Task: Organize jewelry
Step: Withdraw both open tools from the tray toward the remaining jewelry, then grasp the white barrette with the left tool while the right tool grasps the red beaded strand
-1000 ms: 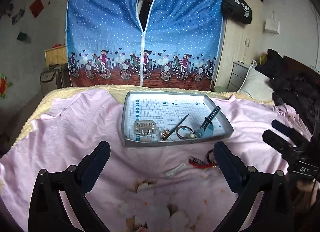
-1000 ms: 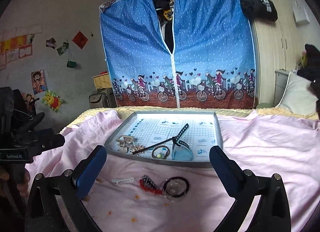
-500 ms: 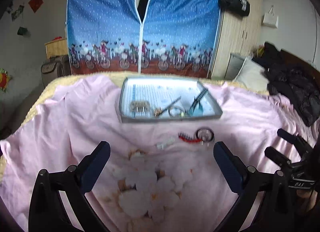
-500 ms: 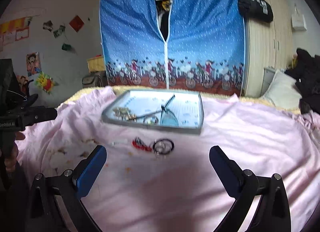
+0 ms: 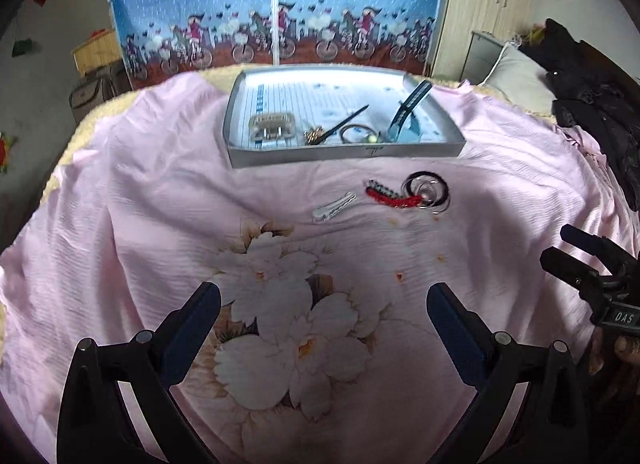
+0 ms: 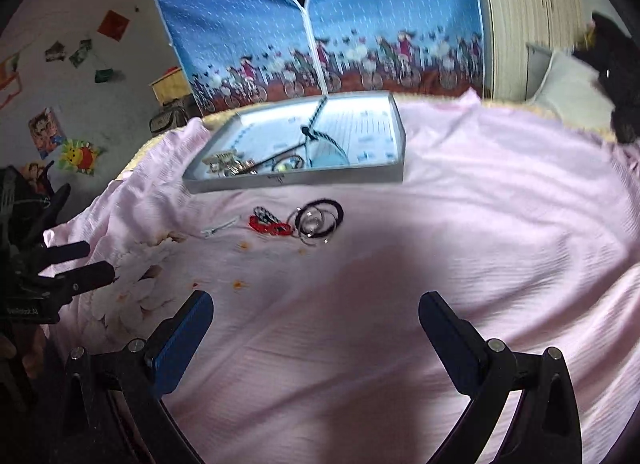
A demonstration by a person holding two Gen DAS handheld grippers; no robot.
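Both your left gripper (image 5: 323, 302) and right gripper (image 6: 316, 310) hang wide open, holding nothing, above the pink sheet (image 5: 160, 200). The white clip (image 5: 334, 206), red band (image 5: 386, 196) and rings (image 5: 427, 190) lie just before the tray (image 5: 344, 150).

1. A tray (image 5: 344, 153) lies on the bedsheet (image 5: 160, 224), toward the far end of the bed, in front of a fabric wardrobe (image 5: 276, 4).
2. In the tray, along its near wall, left to right: a hair claw (image 5: 273, 126), a hair stick (image 5: 345, 123), a bangle (image 5: 359, 133), a comb (image 5: 410, 102).
3. On the sheet, just before the tray — a hair clip (image 5: 334, 207) at left, a red-trimmed clip (image 5: 386, 194) beside it, then rings (image 5: 426, 190) touching that clip.
4. Both grippers — left gripper (image 5: 323, 314), right gripper (image 6: 316, 318) — hang well before these items, jaws wide.
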